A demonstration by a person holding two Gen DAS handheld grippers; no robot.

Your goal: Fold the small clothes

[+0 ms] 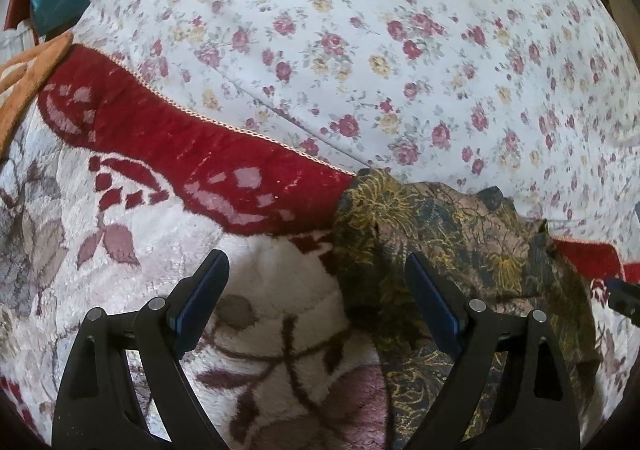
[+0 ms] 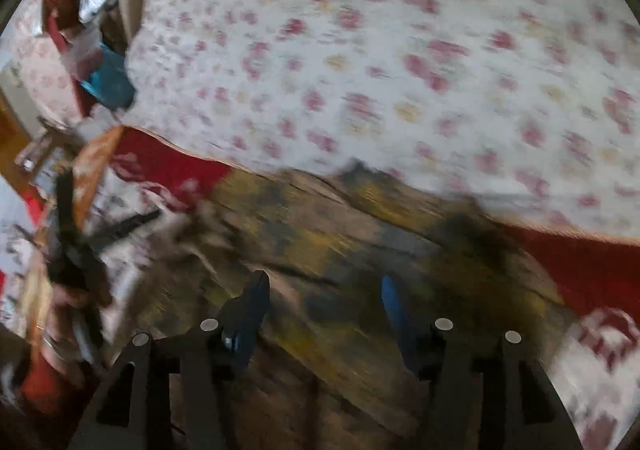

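Both views: a white bed sheet (image 1: 360, 30) with small red and yellow flowers fills the upper part; below it lies a plush blanket (image 1: 140, 130) with a red border and leaf pattern. Left wrist view, sharp: the small brown cloth (image 1: 440, 218) with yellow flowers lies crumpled on the blanket, its upper edge reaching the sheet; the left gripper (image 1: 316, 270) hovers with jaws wide apart, nothing between them, its right finger over the cloth's edge. Right wrist view, blurred: the cloth (image 2: 340, 218) spreads across the middle, directly beneath the right gripper (image 2: 324, 286), whose jaws stand apart with no fabric pinched. Only this view shows the other gripper (image 2: 80, 250) at far left and the clutter (image 2: 92, 50) beside the bed
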